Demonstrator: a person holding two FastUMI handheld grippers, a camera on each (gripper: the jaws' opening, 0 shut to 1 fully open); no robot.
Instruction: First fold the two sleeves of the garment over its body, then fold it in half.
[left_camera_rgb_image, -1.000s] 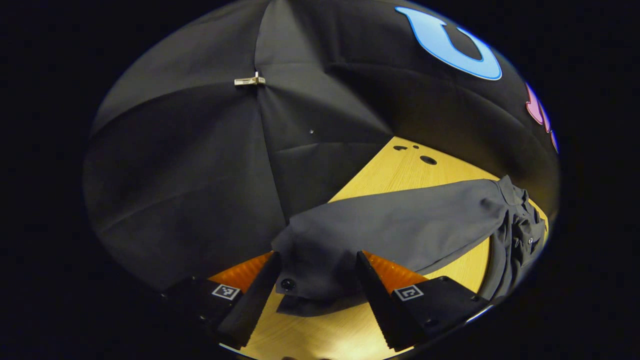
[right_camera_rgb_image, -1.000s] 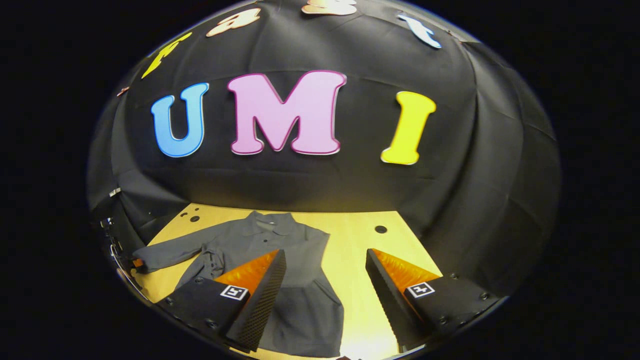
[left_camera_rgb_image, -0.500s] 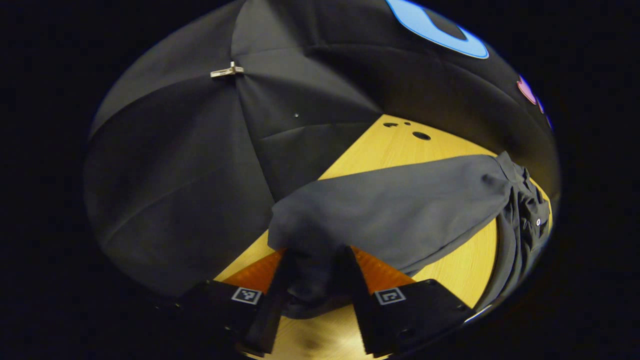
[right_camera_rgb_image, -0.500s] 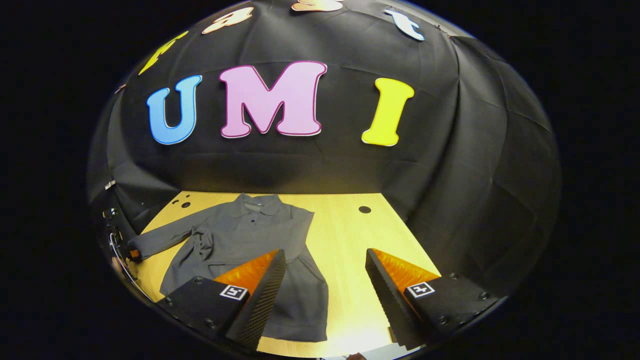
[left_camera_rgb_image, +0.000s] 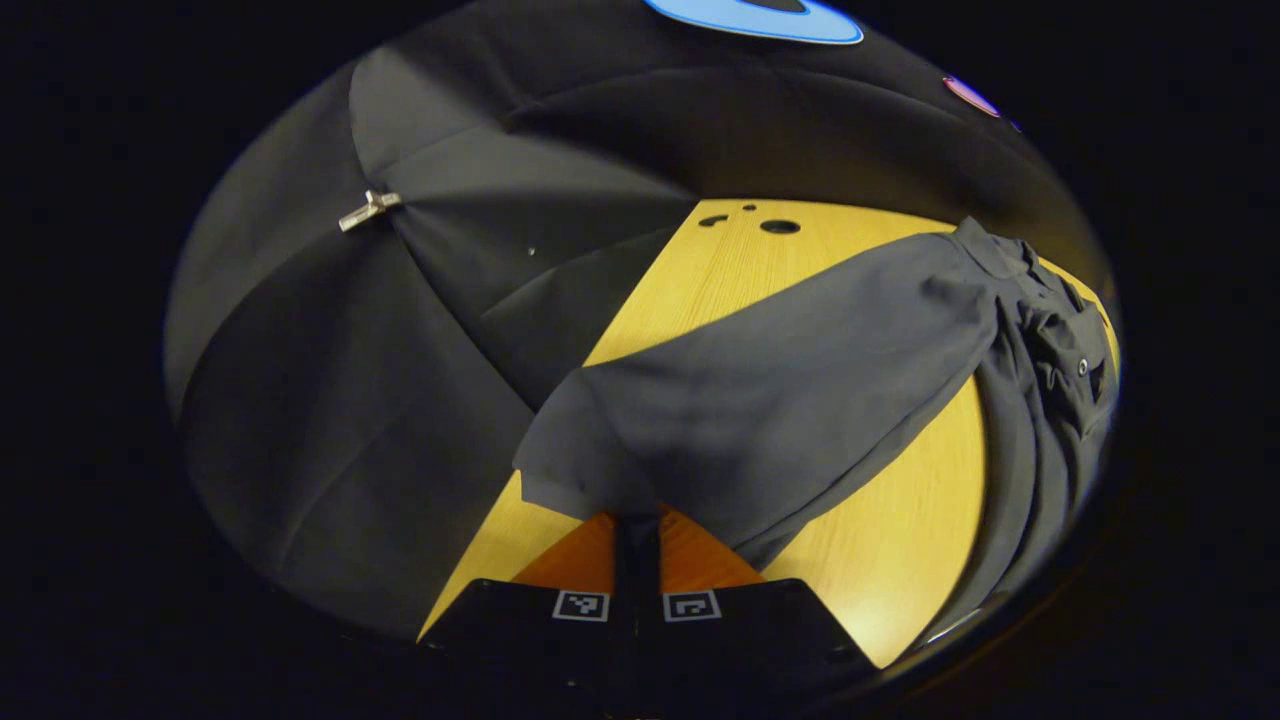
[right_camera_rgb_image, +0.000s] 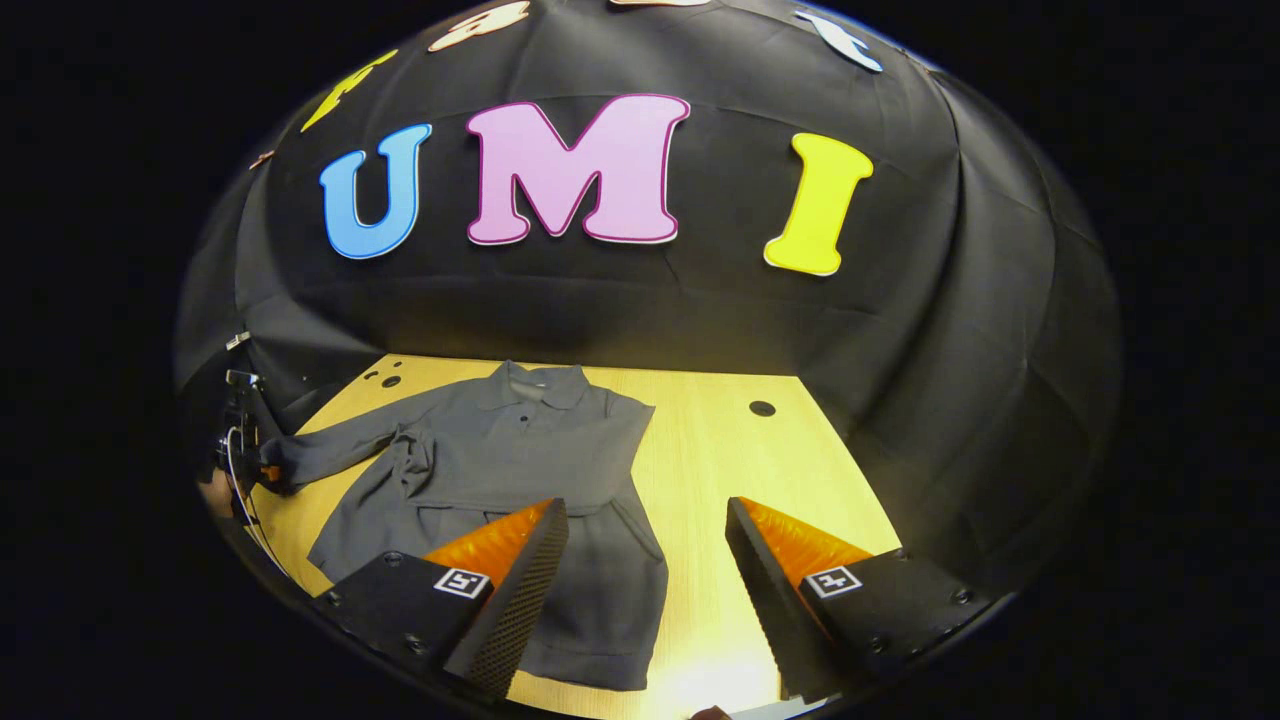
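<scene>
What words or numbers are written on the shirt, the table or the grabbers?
Shirt: no writing on it.
Table: no writing, only bare wood with holes.
Left gripper and right gripper: each finger carries a small square tag with a black-and-white pattern, not letters or numbers to read.

Right gripper (right_camera_rgb_image: 645, 580) open above table (right_camera_rgb_image: 720, 450); grey garment (right_camera_rgb_image: 500, 480) flat, 1 sleeve (right_camera_rgb_image: 335, 450) extended.

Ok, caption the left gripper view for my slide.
Left claw shut on the cuff of the grey garment's sleeve, stretched across the wooden table.
</scene>
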